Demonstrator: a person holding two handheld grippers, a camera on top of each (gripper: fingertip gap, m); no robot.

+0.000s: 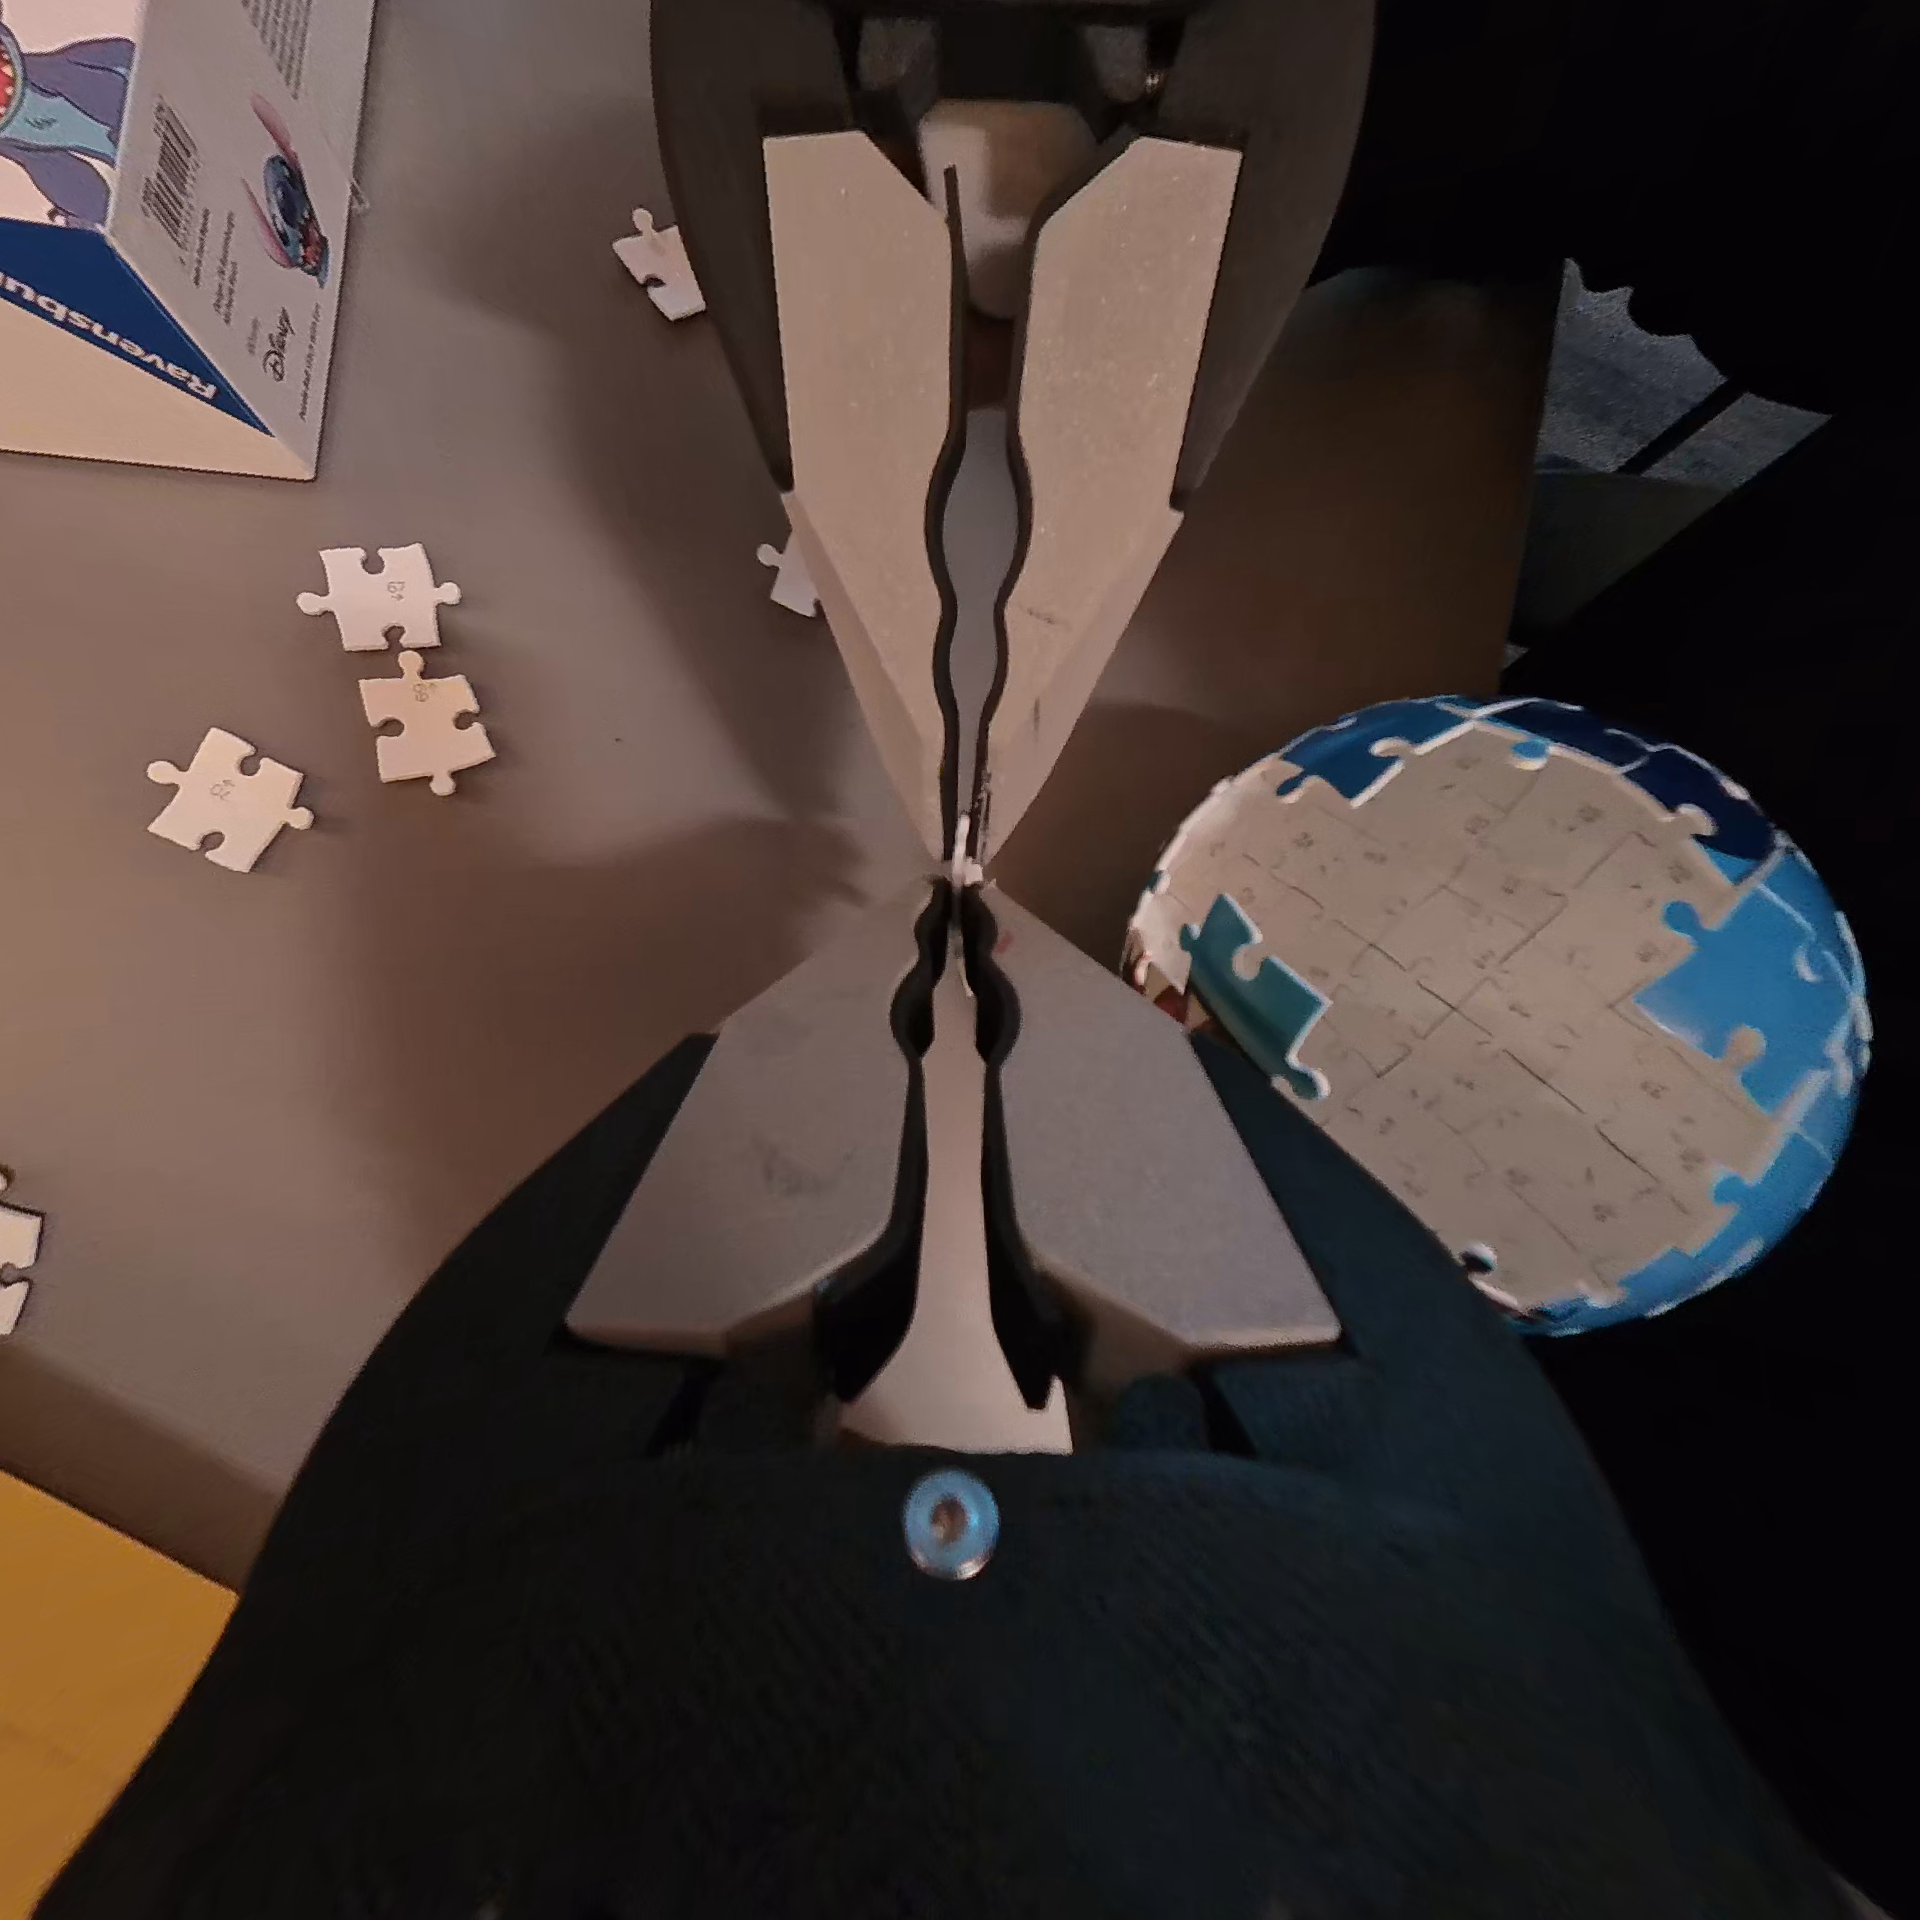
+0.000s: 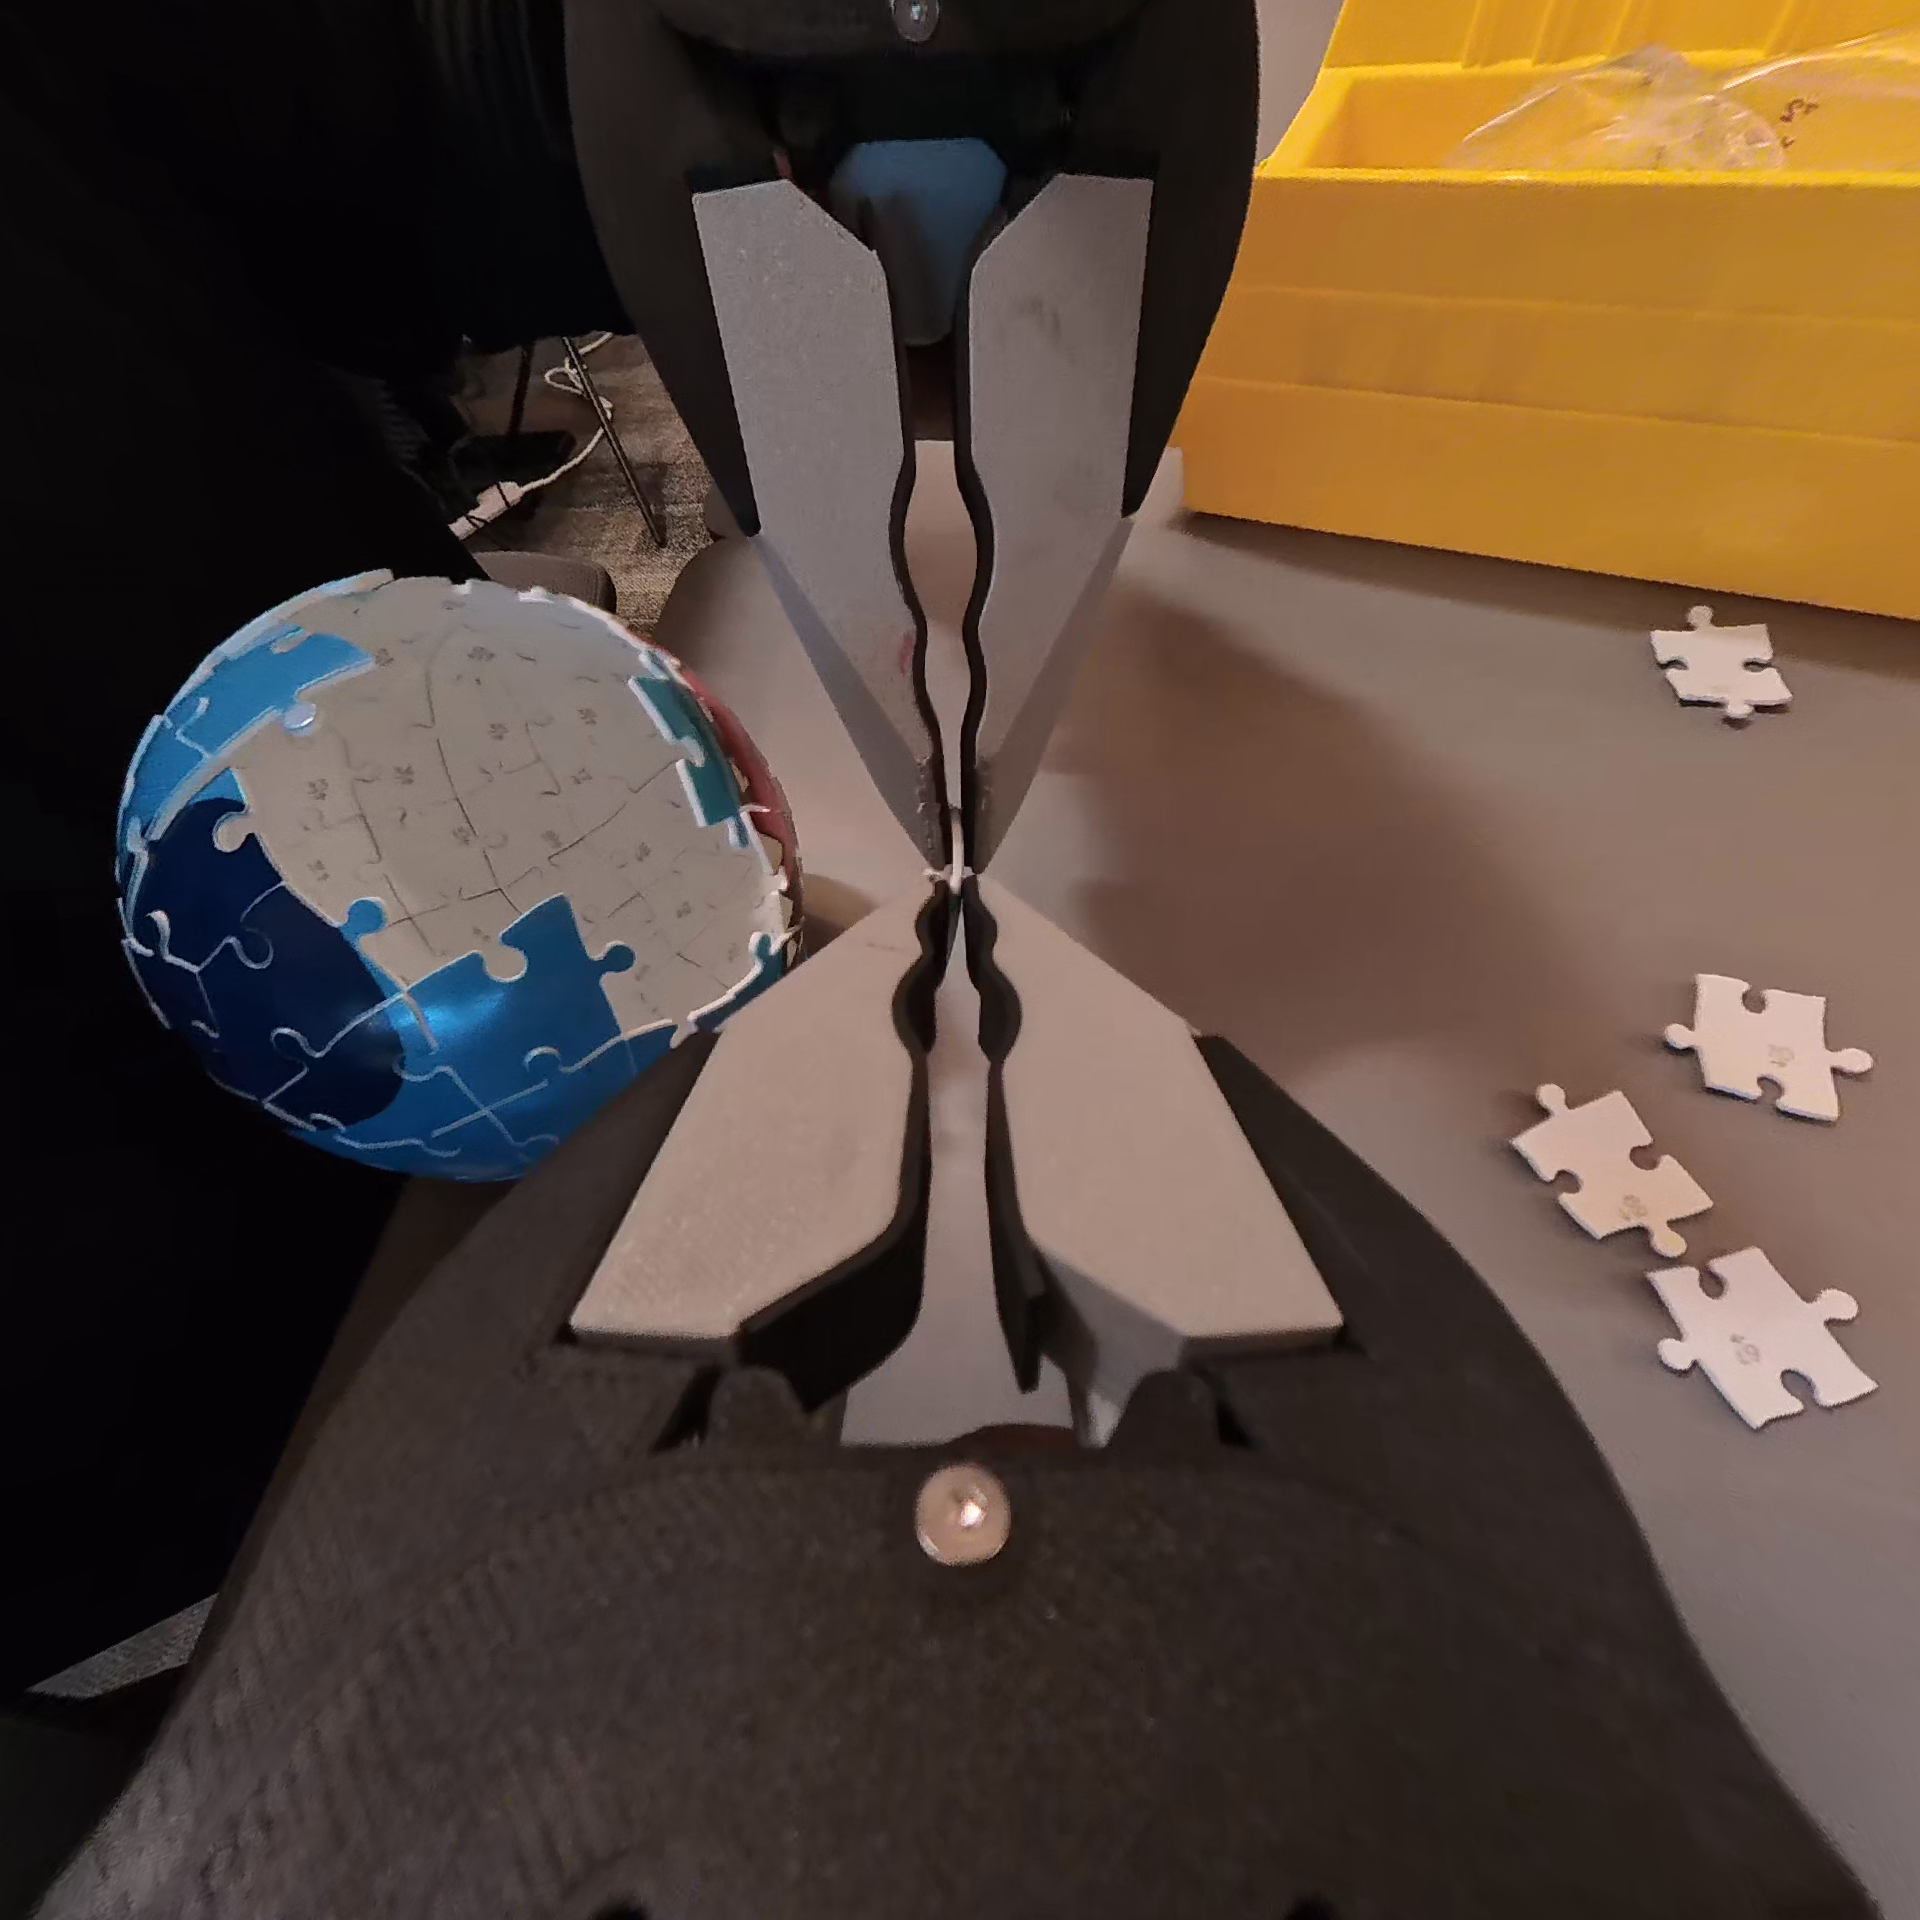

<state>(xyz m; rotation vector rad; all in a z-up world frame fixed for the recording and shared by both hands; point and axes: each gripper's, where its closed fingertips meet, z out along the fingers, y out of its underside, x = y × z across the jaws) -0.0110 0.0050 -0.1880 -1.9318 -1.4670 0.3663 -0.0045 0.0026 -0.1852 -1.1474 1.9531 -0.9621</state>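
My left gripper [image 1: 956, 899] and my right gripper [image 2: 951, 896] meet tip to tip above the grey table [image 1: 520, 987]. Both are shut on the same small white puzzle piece [image 1: 964, 857], seen edge-on between the tips; it also shows in the right wrist view [image 2: 952, 868]. A partly built puzzle ball [image 1: 1496, 1018], blue outside and white inside, lies close beside the tips with its open side towards the cameras. In the right wrist view the ball [image 2: 457, 873] is at the left.
Several loose white puzzle pieces lie face down on the table [image 1: 379, 597] [image 1: 426, 722] [image 1: 229, 800] [image 2: 1766, 1044] [image 2: 1610, 1169] [image 2: 1761, 1335]. A puzzle box [image 1: 187, 208] stands at the far left. A yellow bin [image 2: 1558, 312] holding a clear bag stands at the back right. The grippers are tip to tip, or close to it.
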